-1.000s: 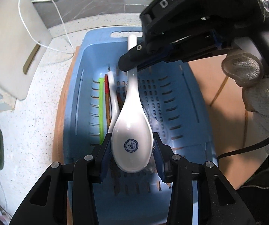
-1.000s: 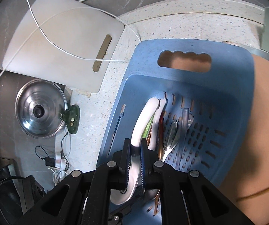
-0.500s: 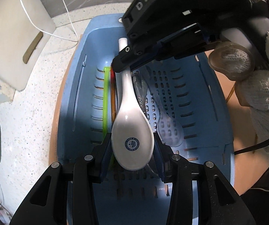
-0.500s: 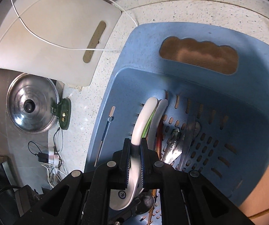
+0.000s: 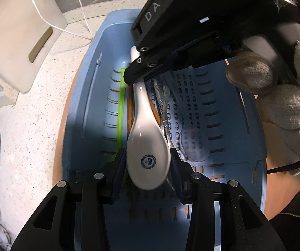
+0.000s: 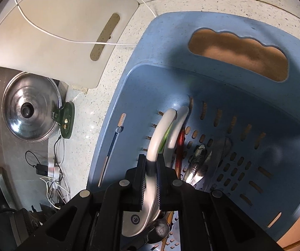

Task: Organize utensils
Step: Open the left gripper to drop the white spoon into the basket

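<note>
white spoon (image 5: 148, 146) inside blue basket (image 5: 83, 104), over its slotted floor | left tongs (image 5: 148, 163) clamped on the spoon's bowl | right tongs (image 6: 150, 168) clamped on its handle | green stick (image 5: 120, 104), metal spoon (image 5: 163, 108), clear spoon (image 5: 193, 142) beside it in basket | basket on speckled desk (image 5: 35, 115), cutting board (image 6: 62, 27) and pot lid (image 6: 28, 108) beyond basket's left wall

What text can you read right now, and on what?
"DAS": white letters on the black body of the right gripper, seen from the left wrist view.
Round blue stamp on the bowl of the white spoon: too small to read.
Same stamp in the right wrist view: too small to read.
Nothing else legible.
</note>
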Motion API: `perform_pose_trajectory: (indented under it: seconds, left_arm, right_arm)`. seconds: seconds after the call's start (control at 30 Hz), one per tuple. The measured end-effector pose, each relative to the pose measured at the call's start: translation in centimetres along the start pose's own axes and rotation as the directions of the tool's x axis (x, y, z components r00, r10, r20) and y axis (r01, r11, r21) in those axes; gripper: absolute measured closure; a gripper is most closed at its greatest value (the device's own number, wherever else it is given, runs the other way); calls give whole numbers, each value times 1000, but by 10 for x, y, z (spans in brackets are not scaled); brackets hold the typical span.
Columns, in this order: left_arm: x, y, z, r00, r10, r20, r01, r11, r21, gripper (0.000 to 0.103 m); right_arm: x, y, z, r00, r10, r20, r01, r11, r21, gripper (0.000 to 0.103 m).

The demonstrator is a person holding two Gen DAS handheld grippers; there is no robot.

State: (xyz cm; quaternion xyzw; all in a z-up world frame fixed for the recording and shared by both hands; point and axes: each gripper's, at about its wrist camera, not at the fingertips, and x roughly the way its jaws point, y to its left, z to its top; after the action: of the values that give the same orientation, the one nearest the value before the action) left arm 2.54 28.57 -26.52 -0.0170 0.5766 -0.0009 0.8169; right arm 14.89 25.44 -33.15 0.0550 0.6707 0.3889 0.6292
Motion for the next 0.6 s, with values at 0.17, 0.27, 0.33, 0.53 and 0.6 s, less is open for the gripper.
perform_pose_trajectory:
  seconds: [0.17, 0.27, 0.33, 0.53, 0.6]
  left_arm:
    - [-5, 3, -3, 1000, 8, 7, -8, 1000, -11, 64]
    - [-10, 3, -5, 1000, 21, 14, -20, 1000, -10, 64]
    - [-14, 5, -9, 999, 29, 22, -28, 1000, -11, 64]
    - [-34, -1, -18, 997, 54, 57, -54, 999, 1, 64]
    - [-41, -3, -20, 996, 61, 67, -62, 998, 7, 64]
  right_arm:
    - [-1, 4, 0, 1000, -2, 2, 2, 1000, -16, 91]
    - [-5, 7, -2, 1000, -14, 16, 14, 999, -33, 85]
    - [-9, 9, -3, 1000, -14, 24, 15, 999, -41, 81]
    - [-26, 15, -12, 998, -22, 55, 27, 996, -83, 66]
    - [-33, 15, -16, 998, -22, 65, 28, 995, -92, 64]
